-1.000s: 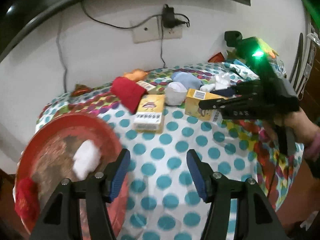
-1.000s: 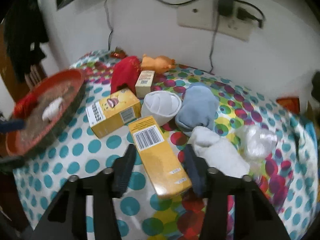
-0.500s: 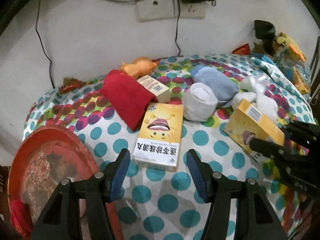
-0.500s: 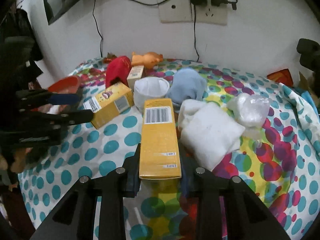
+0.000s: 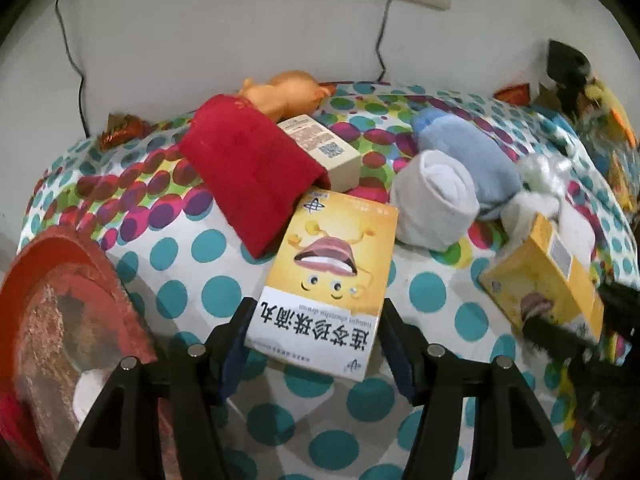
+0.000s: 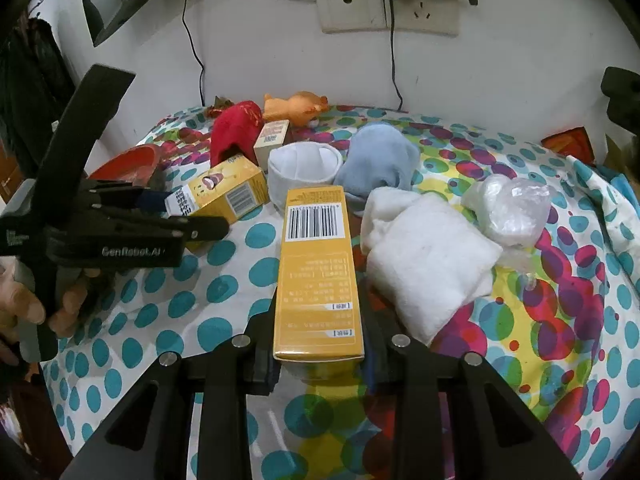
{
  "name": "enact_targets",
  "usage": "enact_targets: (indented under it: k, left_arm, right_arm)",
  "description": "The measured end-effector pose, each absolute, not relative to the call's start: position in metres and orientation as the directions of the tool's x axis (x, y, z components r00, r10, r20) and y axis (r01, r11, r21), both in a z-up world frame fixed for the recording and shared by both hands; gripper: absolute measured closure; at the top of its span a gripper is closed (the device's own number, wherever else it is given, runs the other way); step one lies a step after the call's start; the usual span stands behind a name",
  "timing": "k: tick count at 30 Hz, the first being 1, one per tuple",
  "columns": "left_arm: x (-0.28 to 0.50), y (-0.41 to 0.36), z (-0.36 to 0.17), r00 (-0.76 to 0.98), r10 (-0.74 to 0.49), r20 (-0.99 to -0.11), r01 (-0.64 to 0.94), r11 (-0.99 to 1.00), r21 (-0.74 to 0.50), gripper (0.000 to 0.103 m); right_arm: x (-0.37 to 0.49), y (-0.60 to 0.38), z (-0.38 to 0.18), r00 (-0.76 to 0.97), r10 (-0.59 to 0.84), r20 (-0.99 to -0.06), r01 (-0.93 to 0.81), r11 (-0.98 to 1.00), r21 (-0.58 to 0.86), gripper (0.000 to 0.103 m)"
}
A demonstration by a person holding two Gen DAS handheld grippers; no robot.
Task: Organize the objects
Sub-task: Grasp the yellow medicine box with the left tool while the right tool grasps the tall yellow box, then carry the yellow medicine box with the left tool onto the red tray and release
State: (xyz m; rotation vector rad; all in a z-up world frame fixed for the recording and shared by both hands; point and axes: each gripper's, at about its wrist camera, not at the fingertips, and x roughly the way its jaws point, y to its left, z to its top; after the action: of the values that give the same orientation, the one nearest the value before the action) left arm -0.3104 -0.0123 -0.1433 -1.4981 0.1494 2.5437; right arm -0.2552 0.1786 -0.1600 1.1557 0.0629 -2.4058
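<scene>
My left gripper (image 5: 314,340) is open, its fingers on either side of the near end of a yellow box with a mouth picture (image 5: 332,272) lying flat on the dotted cloth; whether the pads touch it I cannot tell. The same box shows in the right wrist view (image 6: 228,196), with the left gripper (image 6: 192,220) around its end. My right gripper (image 6: 318,350) is shut on a second yellow box with a barcode (image 6: 318,276), held just above the cloth. That box also shows at the right of the left wrist view (image 5: 548,280).
A red cloth (image 5: 248,168), a beige box (image 5: 320,152), an orange toy (image 5: 288,92), a white rolled sock (image 5: 436,200) and a blue sock (image 5: 468,152) lie behind. A red tray (image 5: 60,300) sits at the left. White cloth (image 6: 428,264) and a plastic bag (image 6: 508,208) lie at the right.
My left gripper has moved forward from above the red tray until its fingers flank the mouth box. My right gripper has closed on the barcode box and turned it lengthwise.
</scene>
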Motion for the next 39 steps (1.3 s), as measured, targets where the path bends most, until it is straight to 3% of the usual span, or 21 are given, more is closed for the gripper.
enact_targets:
  k: [8,15,27,32,39]
  left_arm:
    - [-0.305,-0.002,-0.144,-0.545,0.067,-0.836,-0.182,-0.983,0.04,0.042]
    - [-0.292,0.001,-0.143,-0.56,0.063,-0.826,-0.16,-0.986,0.033,0.048]
    - [-0.233,-0.003,-0.136,-0.579,0.08,-0.811,-0.128,-0.992,-0.007,0.05]
    - [-0.197,0.004,-0.124,-0.636,0.017,-0.772,-0.117,-0.99,0.074,0.051]
    - [-0.151,-0.001,-0.113,-0.666,0.037,-0.745,-0.073,-0.997,0.016,0.051]
  right_arm:
    - [-0.257,0.177,-0.162,-0.531,-0.372,-0.762,0.42,-0.896,0.144,0.074]
    - [-0.257,0.176,-0.161,-0.534,-0.363,-0.764,0.421,-0.897,0.131,0.074]
    - [-0.258,0.172,-0.162,-0.538,-0.336,-0.773,0.42,-0.902,0.099,0.074]
    - [-0.258,0.17,-0.161,-0.543,-0.322,-0.776,0.421,-0.903,0.08,0.074]
    - [-0.258,0.168,-0.16,-0.545,-0.316,-0.777,0.419,-0.905,0.074,0.074]
